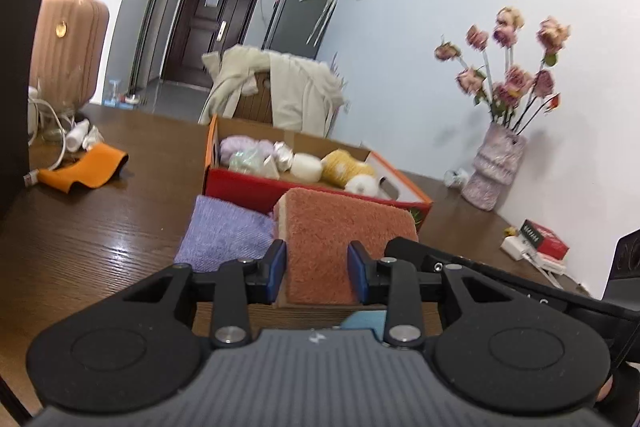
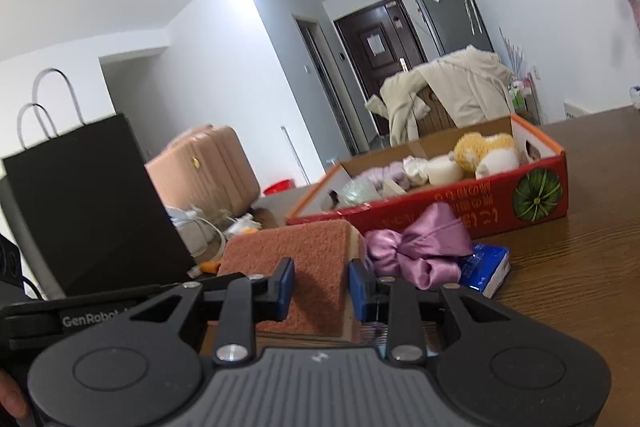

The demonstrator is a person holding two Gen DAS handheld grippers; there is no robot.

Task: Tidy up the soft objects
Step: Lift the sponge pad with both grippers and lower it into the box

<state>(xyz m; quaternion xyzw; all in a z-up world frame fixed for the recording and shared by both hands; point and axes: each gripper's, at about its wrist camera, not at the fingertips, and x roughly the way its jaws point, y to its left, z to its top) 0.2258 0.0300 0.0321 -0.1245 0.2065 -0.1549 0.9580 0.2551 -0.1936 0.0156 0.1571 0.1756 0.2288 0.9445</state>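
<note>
A thick sponge with a rust-orange scouring top point(image 1: 344, 239) lies on the wooden table in front of a red cardboard box point(image 1: 256, 183) that holds several yarn balls and soft items. My left gripper point(image 1: 317, 273) grips one end of the sponge between its blue pads. My right gripper point(image 2: 322, 287) grips the other end of the same sponge point(image 2: 296, 251). A purple knit cloth point(image 1: 228, 231) lies left of the sponge. A purple satin scrunchie point(image 2: 420, 251) and a blue tissue pack point(image 2: 486, 265) lie beside it, in front of the box point(image 2: 440, 207).
An orange cloth point(image 1: 86, 169) and white cables lie at the table's left. A vase of dried roses point(image 1: 498, 163) and a red-and-white small box point(image 1: 538, 245) stand at the right by the wall. A black paper bag point(image 2: 84, 199) stands left. A chair draped with a cream garment point(image 1: 276, 87) is behind the box.
</note>
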